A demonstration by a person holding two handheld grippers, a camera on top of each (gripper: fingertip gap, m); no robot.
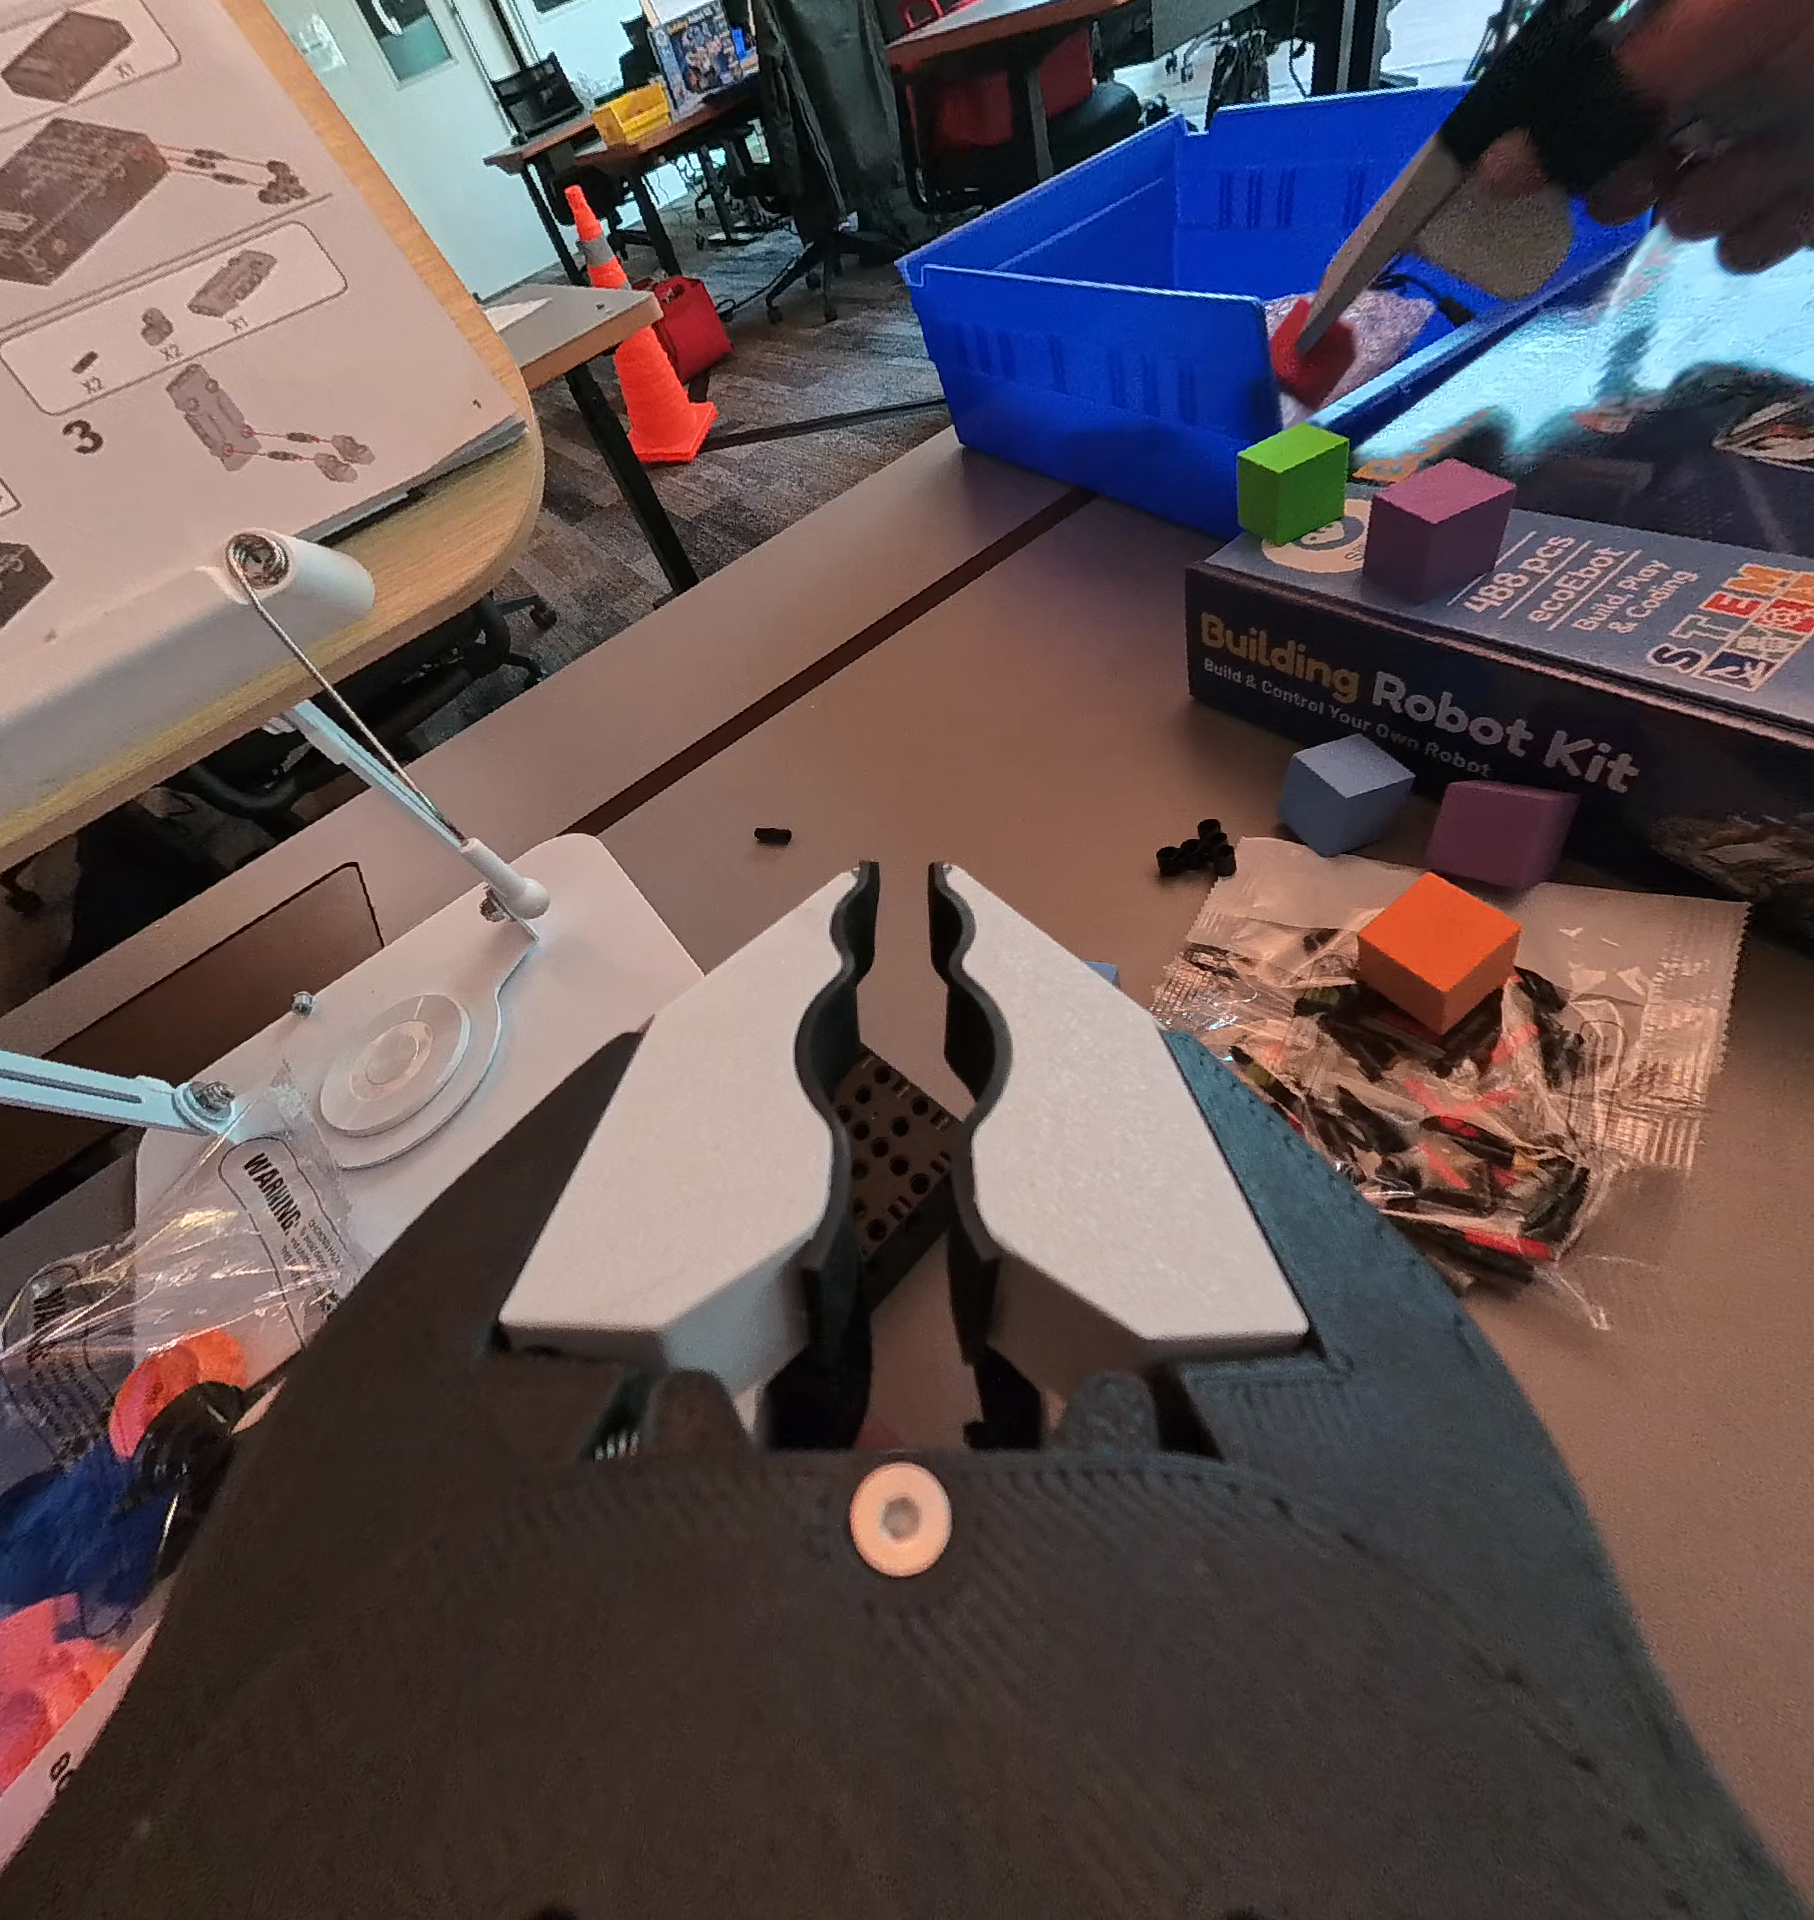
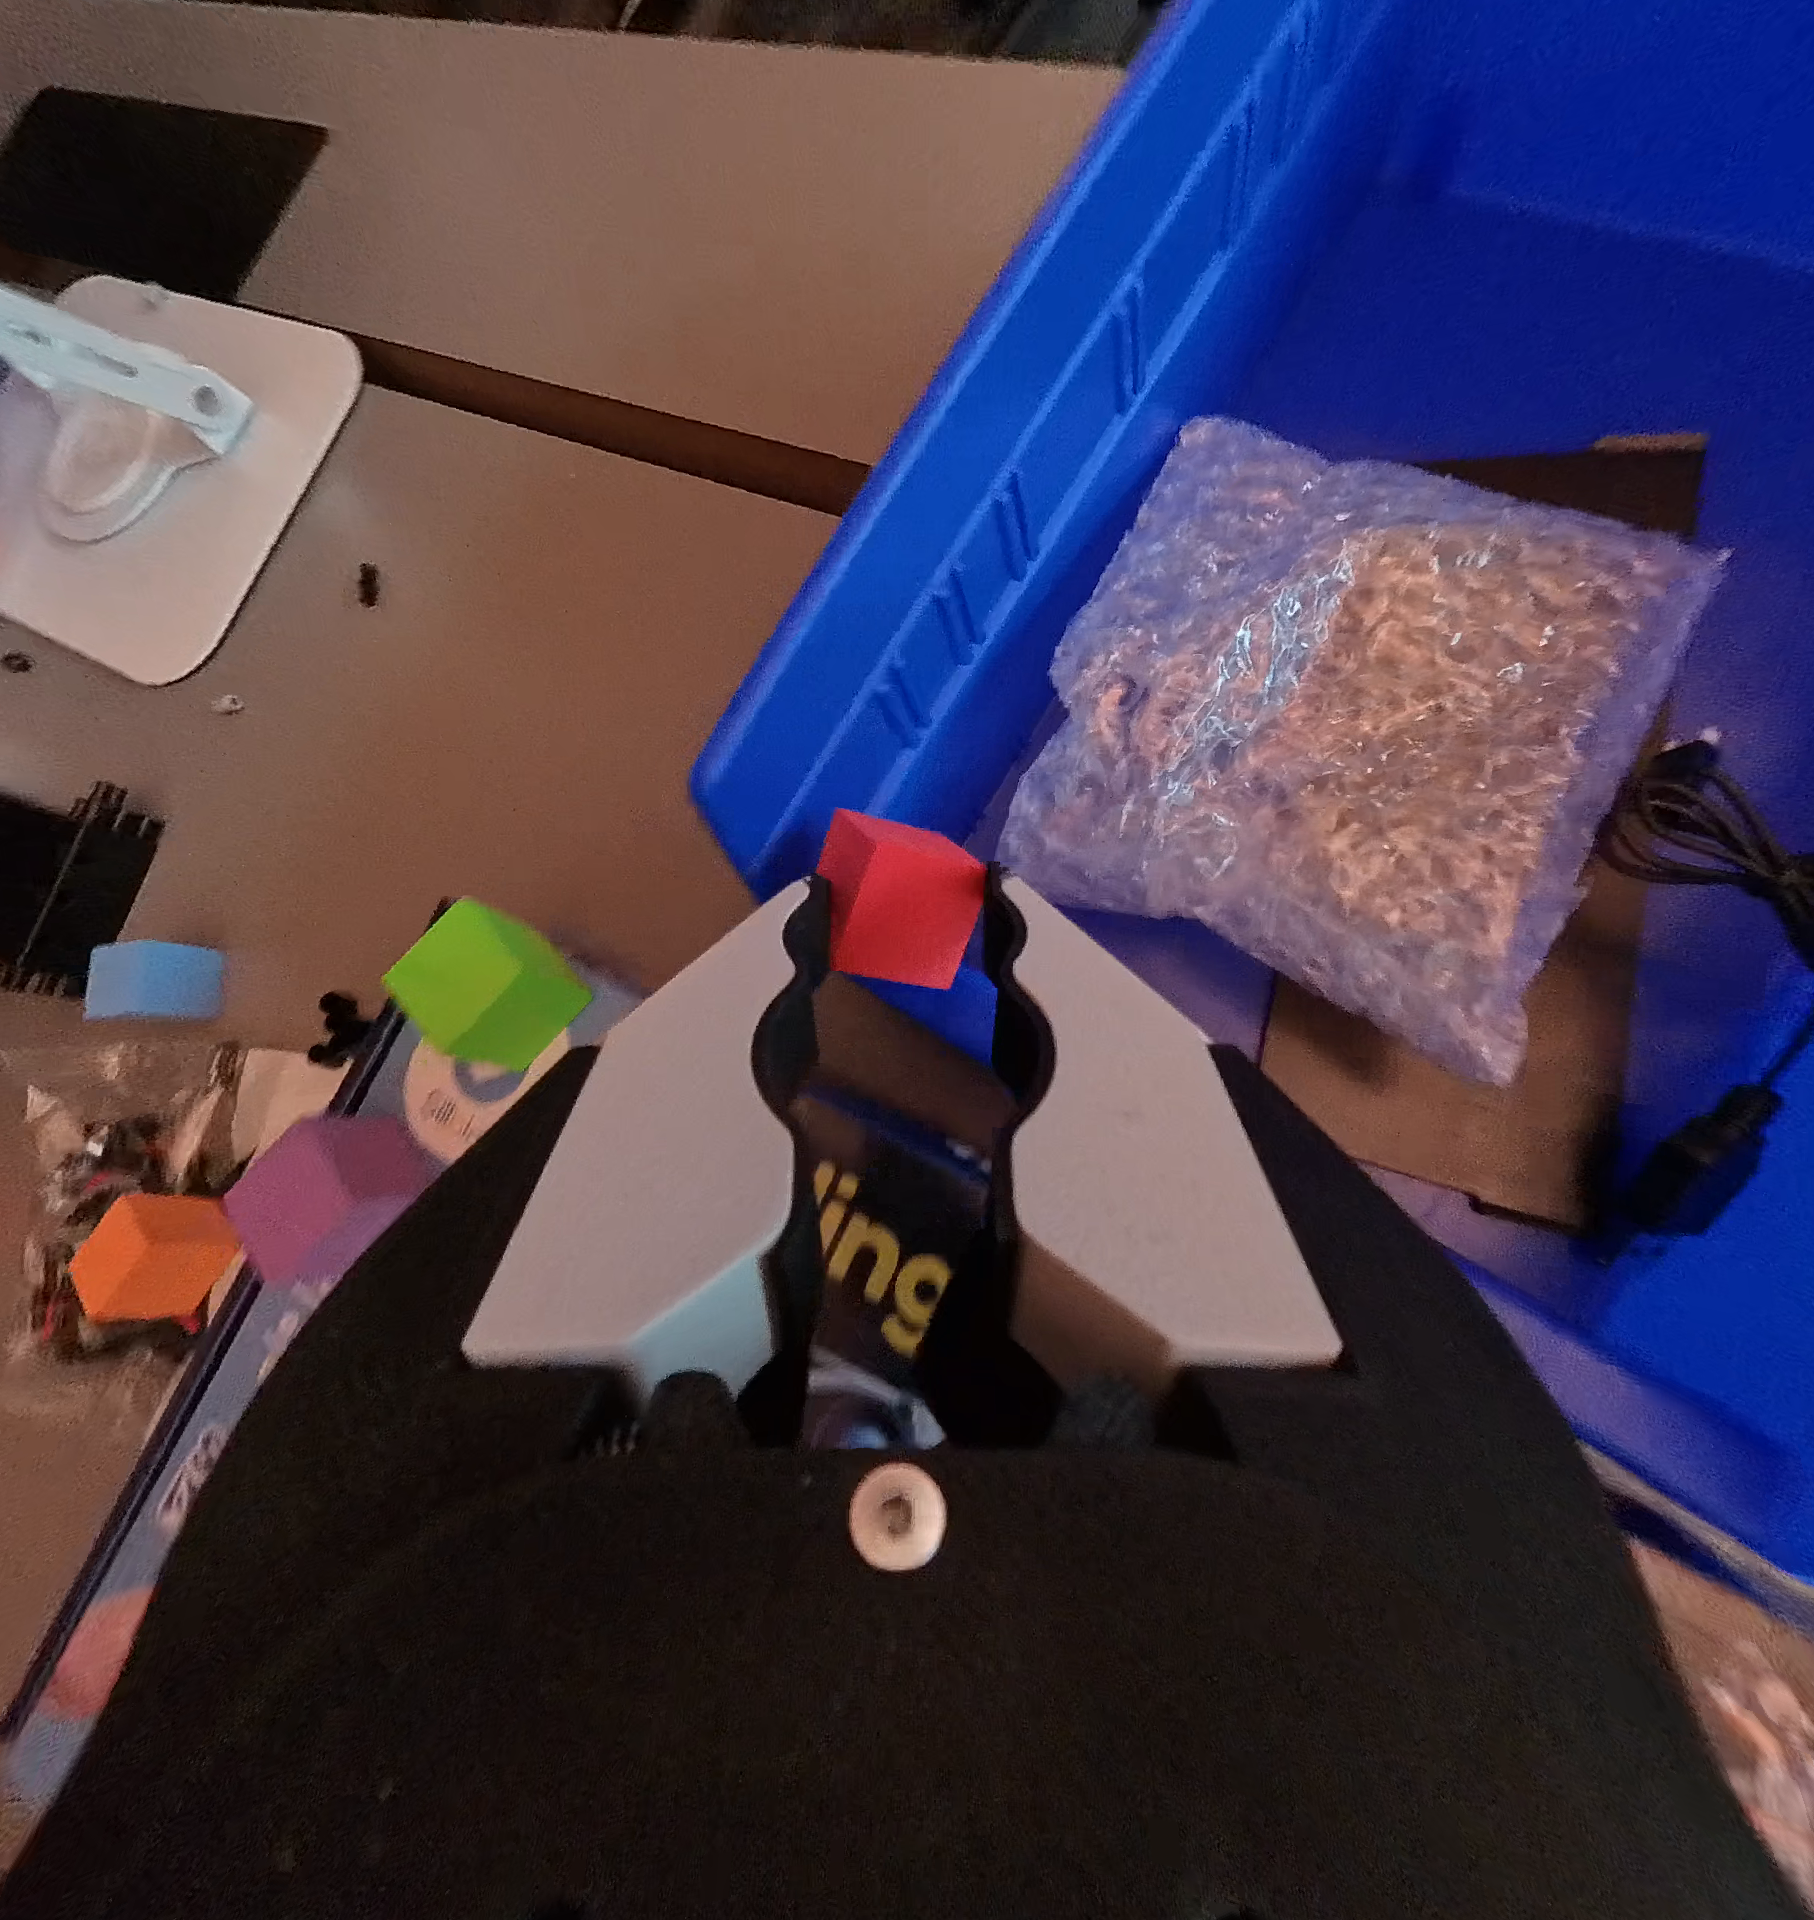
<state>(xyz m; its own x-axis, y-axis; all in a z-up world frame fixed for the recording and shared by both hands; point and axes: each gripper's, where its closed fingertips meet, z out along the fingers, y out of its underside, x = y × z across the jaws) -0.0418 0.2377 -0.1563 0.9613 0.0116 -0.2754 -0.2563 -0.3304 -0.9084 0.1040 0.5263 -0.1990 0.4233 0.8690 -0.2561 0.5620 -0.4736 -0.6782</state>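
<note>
Red cube [image 2: 901,900] pinched between your right gripper [image 2: 898,883] fingertips, one corner tipped upward, faces turned off square to the pads; equal edges, so no long axis to note; matte, smooth, sharp-edged, uniform red; it sits over the near corner of the blue bin [image 2: 986,540], whose ribbed plastic wall runs up and away beyond the tips. Right of the tips, inside the bin: crinkled bubble-wrap bag [image 2: 1339,727] of tan stuff, brown card under it, coiled black cable [image 2: 1734,831] beyond. Left of your right fingers: green cube [image 2: 482,982] and purple cube [image 2: 321,1195] on a printed box; farther left, orange cube [image 2: 150,1252] on a clear bag of small black parts; pale blue cube [image 2: 155,980].

Your left gripper [image 1: 903,883] holds nothing at the tips; narrow gap between its grey fingers, low over the brown table [image 1: 882,665]; a black perforated piece [image 1: 898,1143] shows below, between the finger roots; contact cannot be told. Left of the fingers: white stand base [image 1: 570,935] with thin metal rods.
</note>
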